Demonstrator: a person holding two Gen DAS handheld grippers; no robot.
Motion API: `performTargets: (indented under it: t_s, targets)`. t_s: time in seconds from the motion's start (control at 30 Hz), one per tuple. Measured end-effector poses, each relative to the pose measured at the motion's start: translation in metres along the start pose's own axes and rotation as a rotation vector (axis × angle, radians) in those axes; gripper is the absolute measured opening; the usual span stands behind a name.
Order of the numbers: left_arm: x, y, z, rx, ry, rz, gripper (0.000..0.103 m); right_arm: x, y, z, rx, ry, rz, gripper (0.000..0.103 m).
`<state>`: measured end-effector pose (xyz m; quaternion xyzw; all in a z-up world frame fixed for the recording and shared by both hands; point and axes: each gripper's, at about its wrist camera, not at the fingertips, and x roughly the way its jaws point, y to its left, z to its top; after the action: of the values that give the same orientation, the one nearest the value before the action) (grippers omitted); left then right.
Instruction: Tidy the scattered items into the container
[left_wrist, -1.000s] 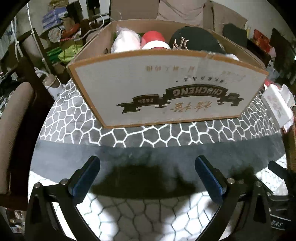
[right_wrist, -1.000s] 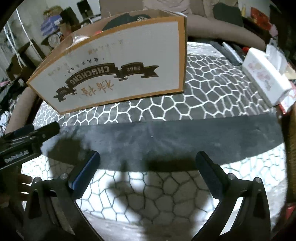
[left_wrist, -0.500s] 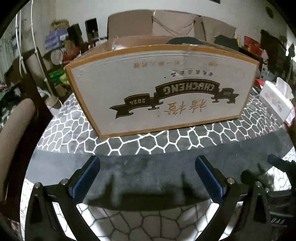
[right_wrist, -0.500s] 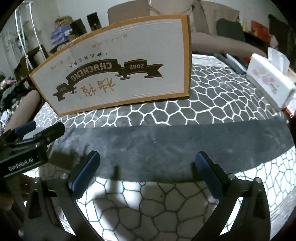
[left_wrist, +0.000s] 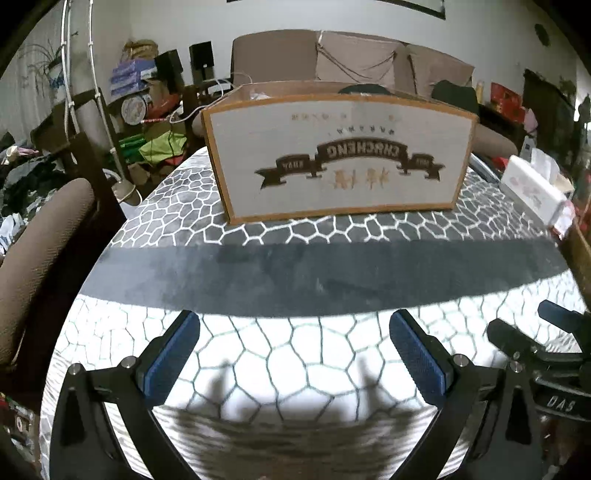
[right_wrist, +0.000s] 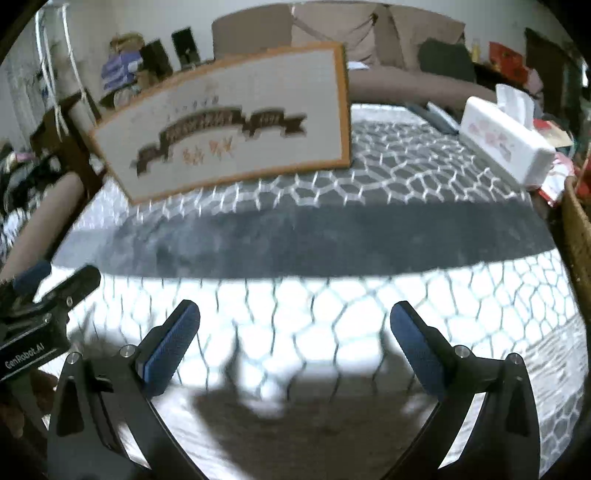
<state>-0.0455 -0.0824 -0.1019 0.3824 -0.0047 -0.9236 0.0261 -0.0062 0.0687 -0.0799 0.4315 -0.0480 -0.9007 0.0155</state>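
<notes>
Most of the box's (left_wrist: 340, 166) contents hide behind its front wall.

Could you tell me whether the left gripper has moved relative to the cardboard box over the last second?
Yes. The left gripper, open and empty, has backed away from the cardboard box: in its wrist view the box now looks smaller and sits farther off across the patterned tablecloth.

Box (left_wrist: 340, 162) contents mostly hidden behind wall

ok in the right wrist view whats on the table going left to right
left gripper → cardboard box → tissue box → wicker basket edge
</notes>
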Motion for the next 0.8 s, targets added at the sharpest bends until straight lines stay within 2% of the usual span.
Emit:
performTargets:
  t_s: [0.1, 0.23, 0.5, 0.6, 0.8]
  targets:
    - [0.015, 0.005, -0.008, -0.042, 0.041, -0.023, 0.103, 0.006, 0.002, -0.012, -0.001, 0.015, 0.006, 0.103]
    - [0.034, 0.002, -0.020, 0.032, 0.075, 0.020, 0.103, 0.016, 0.006, -0.024, -0.035, 0.035, -0.028, 0.103]
    - [0.049, 0.005, -0.033, -0.010, 0.146, -0.010, 0.103, 0.030, 0.012, -0.032, -0.026, 0.055, -0.041, 0.103]
    - [0.052, 0.009, -0.033, -0.037, 0.151, -0.019, 0.103, 0.031, 0.013, -0.031, -0.028, 0.059, -0.052, 0.103]
    - [0.054, 0.008, -0.032, -0.026, 0.156, -0.018, 0.103, 0.033, 0.013, -0.031, -0.029, 0.070, -0.083, 0.103]
